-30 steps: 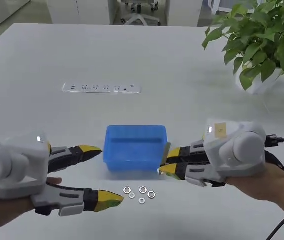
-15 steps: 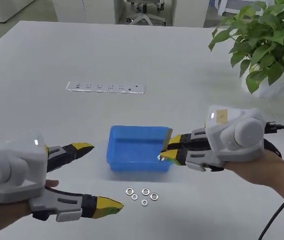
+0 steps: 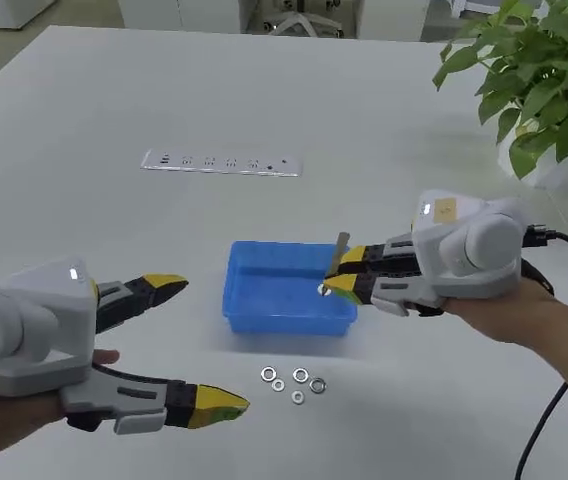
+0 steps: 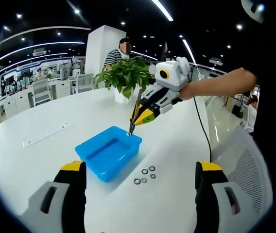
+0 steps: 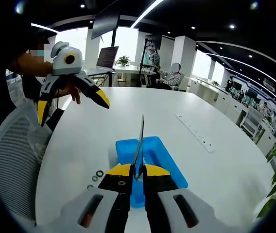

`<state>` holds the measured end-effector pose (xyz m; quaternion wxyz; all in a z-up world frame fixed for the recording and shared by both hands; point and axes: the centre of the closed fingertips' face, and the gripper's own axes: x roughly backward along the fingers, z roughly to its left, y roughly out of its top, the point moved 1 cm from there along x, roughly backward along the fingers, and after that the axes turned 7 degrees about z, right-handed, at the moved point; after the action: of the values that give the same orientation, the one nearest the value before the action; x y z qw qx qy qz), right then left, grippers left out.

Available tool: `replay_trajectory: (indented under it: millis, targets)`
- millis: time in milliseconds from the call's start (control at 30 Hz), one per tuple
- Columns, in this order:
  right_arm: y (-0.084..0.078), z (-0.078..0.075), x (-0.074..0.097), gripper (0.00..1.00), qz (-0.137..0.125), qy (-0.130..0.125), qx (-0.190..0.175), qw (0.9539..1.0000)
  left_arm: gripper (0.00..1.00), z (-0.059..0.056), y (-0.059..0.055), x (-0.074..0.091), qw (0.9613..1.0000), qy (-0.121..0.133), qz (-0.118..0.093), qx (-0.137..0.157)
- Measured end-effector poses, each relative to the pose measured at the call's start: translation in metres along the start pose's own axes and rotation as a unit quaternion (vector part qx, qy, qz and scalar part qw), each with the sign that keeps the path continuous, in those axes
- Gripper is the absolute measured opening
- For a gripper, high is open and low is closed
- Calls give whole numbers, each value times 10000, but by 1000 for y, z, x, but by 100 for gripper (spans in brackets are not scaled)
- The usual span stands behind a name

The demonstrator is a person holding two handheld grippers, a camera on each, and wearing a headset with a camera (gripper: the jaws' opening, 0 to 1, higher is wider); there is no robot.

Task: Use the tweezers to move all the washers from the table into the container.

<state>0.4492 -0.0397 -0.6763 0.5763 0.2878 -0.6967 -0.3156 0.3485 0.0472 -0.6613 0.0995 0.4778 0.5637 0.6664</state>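
The right hand-held gripper (image 3: pixel 336 284) is seen with its jaws drawn almost together, clamped on the tweezers (image 3: pixel 340 250), which are carried nearly upright between the yellow tips. In the right gripper view the tweezers (image 5: pixel 140 141) rise from between the pressed jaws of the right hand-held gripper (image 5: pixel 137 171) and lean over the blue container (image 5: pixel 157 155). A small bright speck is visible at the lower tip of the tweezers; whether it is a washer cannot be told. That tip is held just above the right end of the container (image 3: pixel 264 312), close to its rim, as the left gripper view also shows (image 4: pixel 134 111).

The left hand-held gripper (image 3: pixel 204 345) is held wide open and has hold of nothing; it is kept to the left of the container and apart from it.

The washers (image 3: pixel 294 383) are found as a small cluster on the white counter (image 3: pixel 84 110), just in front of the container and between the two hand-held grippers. Further back on the counter a white power strip (image 3: pixel 222 163) is laid flat, and a potted plant (image 3: pixel 534 70) is placed at the far right.
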Motion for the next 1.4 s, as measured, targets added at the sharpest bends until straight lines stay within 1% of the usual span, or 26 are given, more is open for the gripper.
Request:
replay_trajectory:
  millis: [100,333,533,667,733,900,1100,1200,1400]
  targets:
    - [-3,-2,-7,9,5,5,34,10000,99,2,-1,0,10000,14,29,-7]
    - [-10,-7,-21,9,47,17,-12,10000,99,7,-1,0,10000,23,49,-20]
    - [-17,-12,-32,9,88,-17,-163,9998,99,8,-2,-1,10000,6,89,-30]
    - [-22,-13,-38,9,119,-21,-233,9997,99,9,-2,-1,9999,8,101,-31]
    - [-26,-13,-43,9,138,0,-306,9994,99,10,-3,-1,9999,7,112,-28]
    - [-35,-14,-51,9,211,6,-358,9991,99,10,-2,-2,9999,-3,118,-24]
    - [-42,-14,-57,9,266,28,-432,9987,98,13,-1,-3,9999,-2,115,-19]
    - [-45,-14,-58,9,279,36,-466,9985,98,15,2,-4,10000,7,57,-16]
    - [-49,-13,-61,9,321,55,-471,9984,97,18,5,-6,10000,-12,53,-39]
